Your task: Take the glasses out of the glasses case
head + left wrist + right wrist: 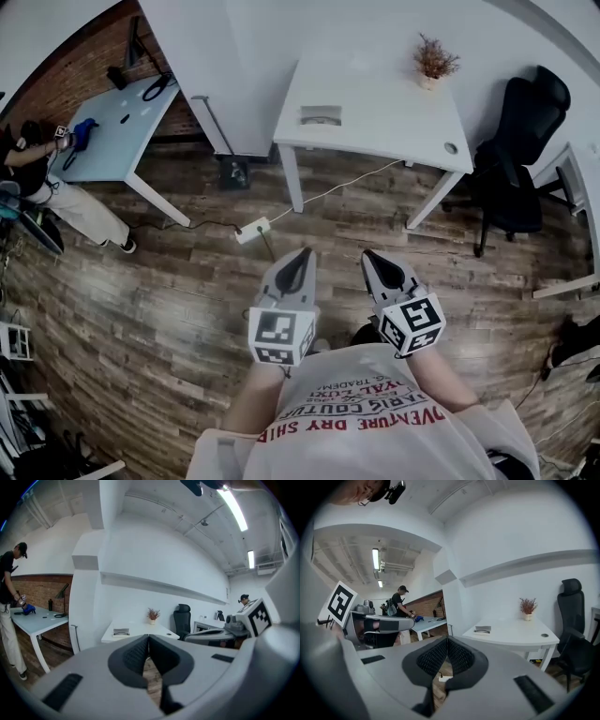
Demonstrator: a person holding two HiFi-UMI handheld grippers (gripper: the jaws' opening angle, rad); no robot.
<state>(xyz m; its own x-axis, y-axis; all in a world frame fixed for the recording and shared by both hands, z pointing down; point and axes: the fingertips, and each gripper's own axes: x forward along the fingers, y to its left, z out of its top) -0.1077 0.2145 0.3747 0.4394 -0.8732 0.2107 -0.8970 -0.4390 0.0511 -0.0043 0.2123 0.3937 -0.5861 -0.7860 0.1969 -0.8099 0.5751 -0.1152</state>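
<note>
Head view: hovering over wood floor (169, 281), left claw (302, 258) and right claw (372, 260), both pinched together, empty; glasses case (321, 115) well apart on white tabletop (394, 112).

Left gripper view: pressed tight, nothing between.

Right gripper view: same.

Could shove the case if brought in unopened.

Legible on shirt (375, 422), upside down: "COUTURE".

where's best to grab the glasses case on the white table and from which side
Likely across its short width at mid-length, coming down from the front: the glasses case lies flat and low by the front edge of the white table, long side along that edge.
</note>
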